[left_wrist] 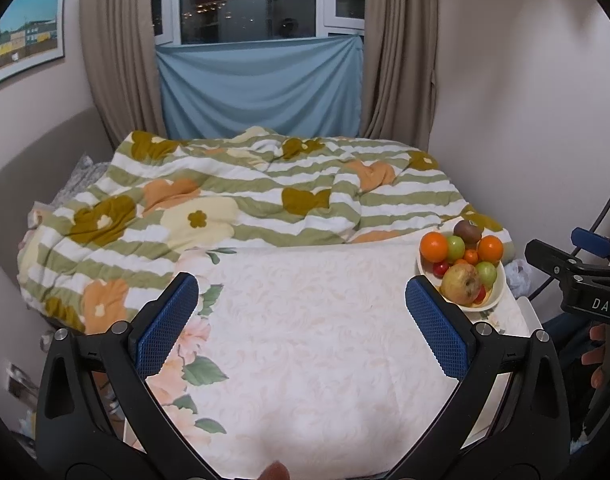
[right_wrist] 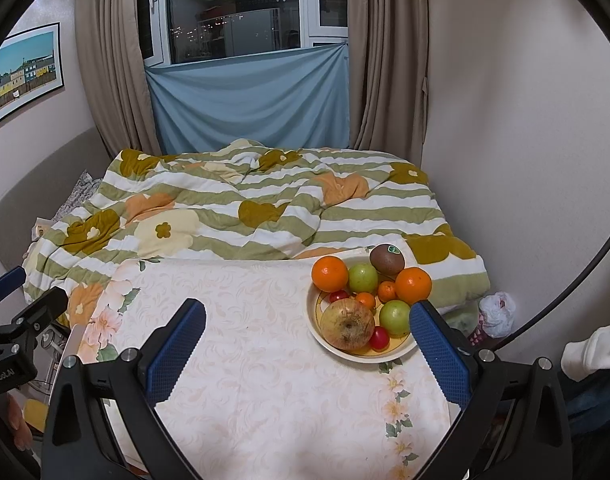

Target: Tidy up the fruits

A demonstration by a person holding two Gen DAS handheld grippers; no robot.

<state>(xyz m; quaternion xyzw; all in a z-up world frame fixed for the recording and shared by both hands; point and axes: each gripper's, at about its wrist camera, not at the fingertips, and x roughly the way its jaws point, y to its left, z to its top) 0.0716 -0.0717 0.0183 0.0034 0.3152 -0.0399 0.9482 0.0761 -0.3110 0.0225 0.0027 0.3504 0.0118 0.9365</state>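
Both grippers, left & right, spread wide, empty. Bowl at table's far right corner, heaped w/ fruit; careless nudge could tip it off.

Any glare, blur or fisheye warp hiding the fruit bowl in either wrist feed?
Left wrist view: the bowl sits near the right edge, sharp and evenly lit, partly behind the left gripper's finger. Right wrist view: the bowl is nearer centre, clear, no glare; the ceiling light reflects only in the window; walls bow.
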